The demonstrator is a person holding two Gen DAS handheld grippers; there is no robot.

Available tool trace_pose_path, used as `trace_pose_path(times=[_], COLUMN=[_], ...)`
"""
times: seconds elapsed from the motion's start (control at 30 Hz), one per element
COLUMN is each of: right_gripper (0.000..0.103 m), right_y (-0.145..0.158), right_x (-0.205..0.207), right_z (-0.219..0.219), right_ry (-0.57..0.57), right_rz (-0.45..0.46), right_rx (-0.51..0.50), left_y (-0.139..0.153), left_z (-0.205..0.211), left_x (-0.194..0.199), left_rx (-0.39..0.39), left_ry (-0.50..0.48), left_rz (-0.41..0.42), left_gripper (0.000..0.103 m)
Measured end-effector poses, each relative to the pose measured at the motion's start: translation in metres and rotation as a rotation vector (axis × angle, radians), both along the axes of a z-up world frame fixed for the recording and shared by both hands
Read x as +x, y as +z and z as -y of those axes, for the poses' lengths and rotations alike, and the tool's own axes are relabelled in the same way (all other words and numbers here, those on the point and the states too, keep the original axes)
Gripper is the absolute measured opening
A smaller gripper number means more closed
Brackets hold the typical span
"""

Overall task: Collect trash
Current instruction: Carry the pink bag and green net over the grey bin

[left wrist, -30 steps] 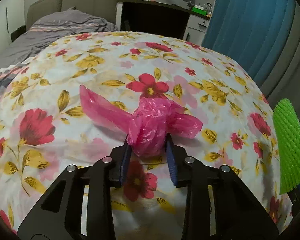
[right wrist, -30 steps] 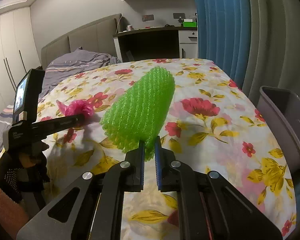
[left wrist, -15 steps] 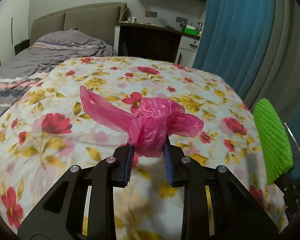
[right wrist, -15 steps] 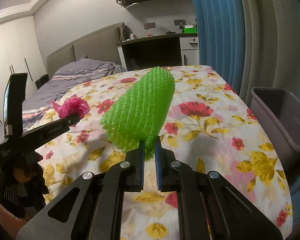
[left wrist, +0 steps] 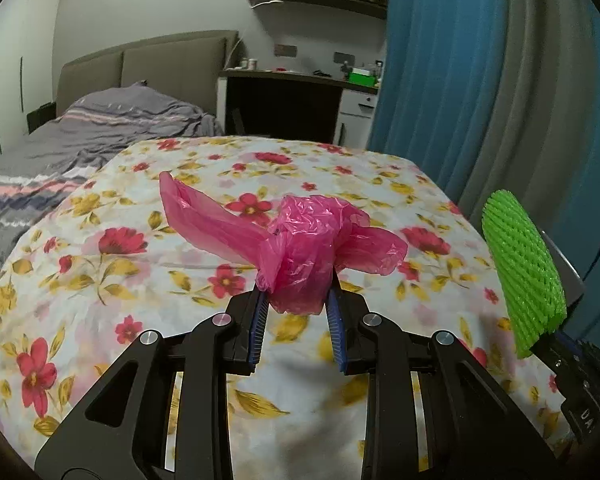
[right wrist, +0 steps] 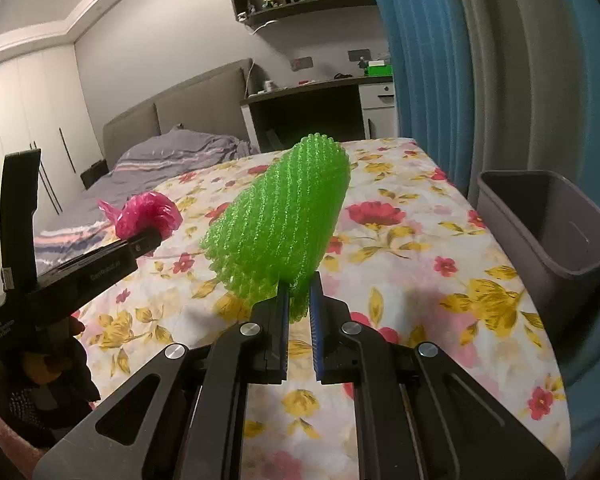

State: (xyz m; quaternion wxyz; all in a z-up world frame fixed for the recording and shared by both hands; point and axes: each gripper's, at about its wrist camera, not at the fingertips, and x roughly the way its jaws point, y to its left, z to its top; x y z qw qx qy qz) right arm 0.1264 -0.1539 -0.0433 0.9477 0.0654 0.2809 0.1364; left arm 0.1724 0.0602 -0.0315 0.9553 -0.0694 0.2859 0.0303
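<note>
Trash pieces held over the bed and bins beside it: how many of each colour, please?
Pink plastic bag: 1
Green foam net sleeve: 1
Grey bin: 1
Total: 3

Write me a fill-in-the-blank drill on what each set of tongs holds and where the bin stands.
1. The left tongs are shut on a crumpled ____ plastic bag.
2. The right tongs grip a green foam ____.
3. The grey bin stands beside the floral sheet, and inside it looks ____.

Missing words: pink; net; empty
</note>
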Motion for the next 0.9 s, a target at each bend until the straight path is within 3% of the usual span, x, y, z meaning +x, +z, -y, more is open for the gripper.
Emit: trace_pose_path(times=[0.9], right_gripper=[0.010], right_y=[0.002], right_x=[-0.011], right_z=[0.109], right_ry=[-0.178], right_rz=[0.021], right_rx=[0.040], left_y=[0.010], left_z=[0.145], left_x=[0.031], left_rx=[0.039], left_ry=[-0.289], left_rz=[0.019], left_gripper=[0.027])
